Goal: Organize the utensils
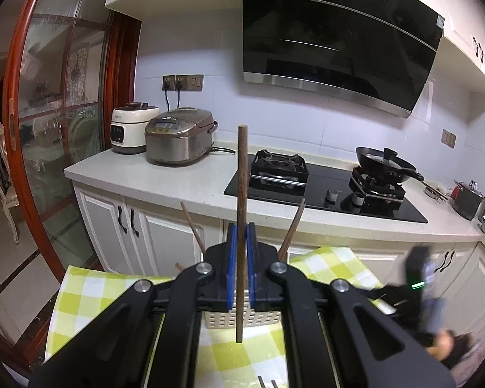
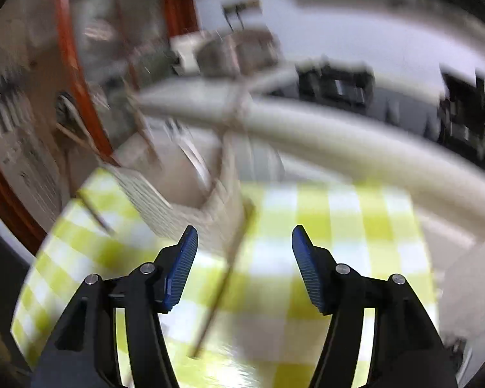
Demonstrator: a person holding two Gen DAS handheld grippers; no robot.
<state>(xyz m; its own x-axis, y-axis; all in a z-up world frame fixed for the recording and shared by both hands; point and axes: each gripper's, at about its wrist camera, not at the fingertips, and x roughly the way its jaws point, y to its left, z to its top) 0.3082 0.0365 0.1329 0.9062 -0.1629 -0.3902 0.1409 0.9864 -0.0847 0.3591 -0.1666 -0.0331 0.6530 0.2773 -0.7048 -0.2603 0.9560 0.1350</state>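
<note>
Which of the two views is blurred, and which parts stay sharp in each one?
Left wrist view: sharp on the chopstick in the left gripper; only the right gripper smears. Right wrist view: heavy motion blur over the basket and checked cloth; the right gripper itself stays crisp.

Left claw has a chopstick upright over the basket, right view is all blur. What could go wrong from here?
1. The left claw pinches the brown wooden chopstick mid-length between narrow blue pads; it may pivot or slip.
2. Two chopsticks already lean in the white perforated plastic basket; the descending tip could hit them or the rim.
3. The open right claw is blurred by motion near a loose chopstick on the yellow-green checked cloth; it may knock it.
</note>
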